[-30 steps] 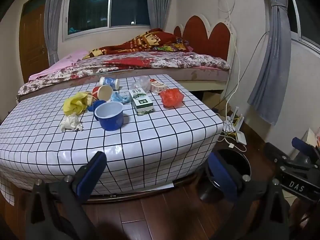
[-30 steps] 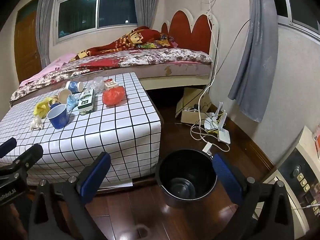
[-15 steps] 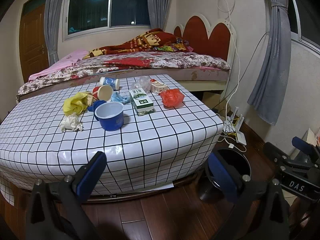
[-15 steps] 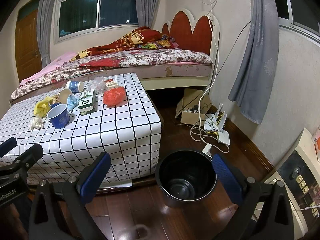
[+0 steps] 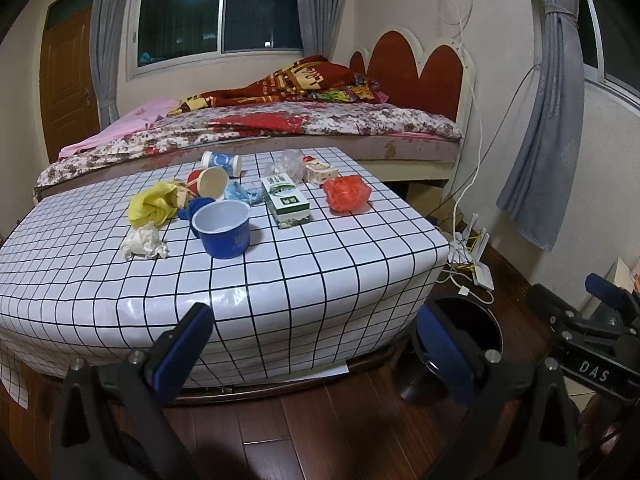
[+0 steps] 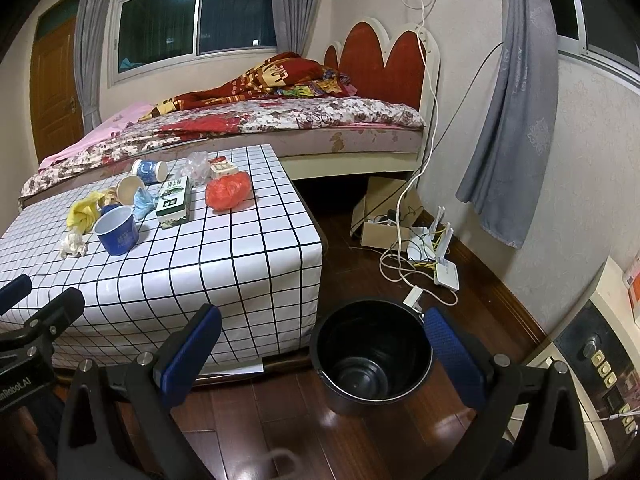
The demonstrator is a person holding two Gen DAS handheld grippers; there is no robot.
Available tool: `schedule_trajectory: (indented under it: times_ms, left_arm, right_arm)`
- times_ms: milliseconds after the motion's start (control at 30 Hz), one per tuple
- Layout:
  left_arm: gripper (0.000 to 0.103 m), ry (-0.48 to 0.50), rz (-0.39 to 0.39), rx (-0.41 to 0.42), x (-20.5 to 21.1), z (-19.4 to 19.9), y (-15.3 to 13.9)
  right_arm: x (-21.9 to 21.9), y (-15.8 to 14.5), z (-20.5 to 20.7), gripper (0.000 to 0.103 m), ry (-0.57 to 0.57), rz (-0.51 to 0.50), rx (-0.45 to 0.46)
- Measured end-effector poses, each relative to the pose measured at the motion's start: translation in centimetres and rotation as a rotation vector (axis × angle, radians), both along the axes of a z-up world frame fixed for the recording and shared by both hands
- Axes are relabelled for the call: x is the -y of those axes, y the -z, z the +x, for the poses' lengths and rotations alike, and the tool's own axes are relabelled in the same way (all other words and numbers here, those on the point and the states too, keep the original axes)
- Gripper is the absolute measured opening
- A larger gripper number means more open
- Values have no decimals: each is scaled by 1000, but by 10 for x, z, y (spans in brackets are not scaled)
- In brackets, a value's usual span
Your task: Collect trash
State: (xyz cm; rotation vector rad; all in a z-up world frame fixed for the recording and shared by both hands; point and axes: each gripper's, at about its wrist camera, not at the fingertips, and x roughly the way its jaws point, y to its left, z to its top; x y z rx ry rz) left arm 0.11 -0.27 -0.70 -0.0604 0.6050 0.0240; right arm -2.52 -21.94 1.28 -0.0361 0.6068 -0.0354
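Between the blue pads of the left hand-held gripper [image 5: 312, 354] lay nothing but air: its jaws stood wide apart and empty, low over the wooden floor and just short of the near edge of the worktop [image 5: 280, 280]. The right hand-held gripper [image 6: 320, 356] was likewise spread wide and held nothing, and it framed the black bin [image 6: 372, 354] that stood on the floor by the worktop's near right corner. That spot looked chosen so that rubbish could be carried off the edge and dropped straight in; the bin appeared empty.

Farther out, the trash sat bunched toward the far left of the checked cloth. Nearest was a blue cup [image 5: 224, 230], upright, with a crumpled white tissue [image 5: 144, 242] just to its left. Behind these lay a yellow bag [image 5: 154, 204], a blue wad [image 5: 196, 206] and a paper cup [image 5: 212, 182] tipped on its side, mouth toward the camera. A green-and-white carton [image 5: 286, 200] lay flat to the right of the cup, and a crumpled red bag [image 5: 346, 194] lay nearer the right edge. At the far side were another toppled cup [image 5: 222, 162], a clear plastic wrapper [image 5: 288, 164] and a small red-and-white box [image 5: 320, 172].

Nothing seemed collected yet. With both grippers opened and aimed at the worktop, the first reach was probably the step in hand, the blue cup and tissue being closest.
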Motion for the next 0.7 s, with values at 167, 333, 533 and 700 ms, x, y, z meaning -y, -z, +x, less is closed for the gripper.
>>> schedule_trajectory:
  times_ms: [167, 333, 533, 700]
  left_arm:
    - [102, -3, -1, 0, 0, -1, 0]
    - [102, -3, -3, -1, -3, -1, 1]
    - [102, -3, -7, -3, -4, -2, 2]
    - [102, -2, -7, -4, -4, -3, 3]
  right_arm:
    - [0, 1, 0, 102, -1, -1, 0]
    - [0, 2, -1, 102, -2, 0, -1]
    - [-2, 4, -1, 102, -3, -4, -3]
    - [-2, 5, -1, 102, -4, -4, -4]
